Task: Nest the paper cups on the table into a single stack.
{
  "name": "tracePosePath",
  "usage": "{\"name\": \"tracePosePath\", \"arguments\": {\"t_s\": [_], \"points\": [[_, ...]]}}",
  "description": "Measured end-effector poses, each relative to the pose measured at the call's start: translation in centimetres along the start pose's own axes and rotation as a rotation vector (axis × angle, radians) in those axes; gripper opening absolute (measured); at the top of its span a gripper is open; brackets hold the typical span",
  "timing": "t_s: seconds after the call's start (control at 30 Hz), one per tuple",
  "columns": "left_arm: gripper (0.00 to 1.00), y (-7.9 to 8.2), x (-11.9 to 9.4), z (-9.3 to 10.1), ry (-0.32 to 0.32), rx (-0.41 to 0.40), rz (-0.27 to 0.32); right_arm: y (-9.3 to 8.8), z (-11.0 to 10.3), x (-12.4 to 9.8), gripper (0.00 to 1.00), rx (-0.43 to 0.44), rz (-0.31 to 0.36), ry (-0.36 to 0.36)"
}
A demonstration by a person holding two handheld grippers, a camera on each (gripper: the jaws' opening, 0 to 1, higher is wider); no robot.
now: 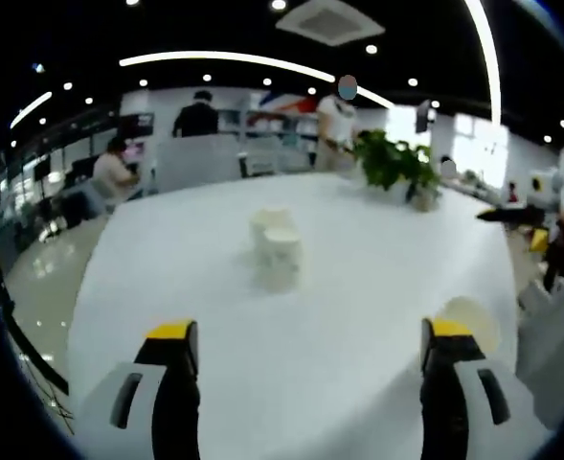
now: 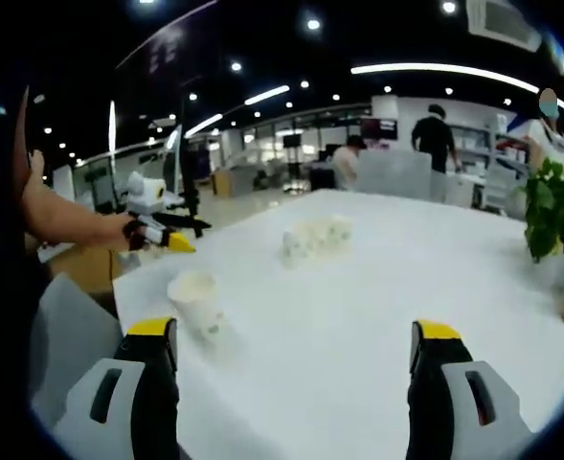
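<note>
Several white paper cups stand clustered at the middle of the white table; the right gripper view has the same cluster farther off. A single paper cup sits just beyond my left gripper's right jaw, and that lone cup is near the table's corner beside my right gripper's left jaw. My left gripper is open and holds nothing, short of the cluster. My right gripper is open and holds nothing too. Held in a hand, the left gripper enters from the left, and the right gripper enters at the right.
A potted green plant stands at the table's far side, and the plant is at the right in the right gripper view. A white chair back is by the table's corner. People stand and sit at desks beyond the table.
</note>
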State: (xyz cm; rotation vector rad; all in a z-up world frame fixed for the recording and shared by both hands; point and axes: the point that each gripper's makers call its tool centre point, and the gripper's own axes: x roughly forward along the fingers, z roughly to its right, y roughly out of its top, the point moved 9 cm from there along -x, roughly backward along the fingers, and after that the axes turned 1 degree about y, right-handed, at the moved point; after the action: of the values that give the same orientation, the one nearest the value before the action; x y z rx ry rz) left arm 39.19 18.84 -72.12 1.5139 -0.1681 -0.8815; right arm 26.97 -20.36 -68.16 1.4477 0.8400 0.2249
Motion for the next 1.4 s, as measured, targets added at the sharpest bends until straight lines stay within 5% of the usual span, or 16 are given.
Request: {"name": "tracePosePath", "arguments": {"t_s": [0.67, 1.4], "points": [[0.93, 3.5, 10.1, -1.4, -0.004, 0.038, 0.040, -1.1, 2.0, -0.2, 0.99, 0.039, -0.031, -0.011], [0.58, 5.1, 17.0, -1.8, 0.011, 0.072, 0.064, -1.7, 2.7, -0.8, 0.98, 0.070, -0.042, -0.038]]}}
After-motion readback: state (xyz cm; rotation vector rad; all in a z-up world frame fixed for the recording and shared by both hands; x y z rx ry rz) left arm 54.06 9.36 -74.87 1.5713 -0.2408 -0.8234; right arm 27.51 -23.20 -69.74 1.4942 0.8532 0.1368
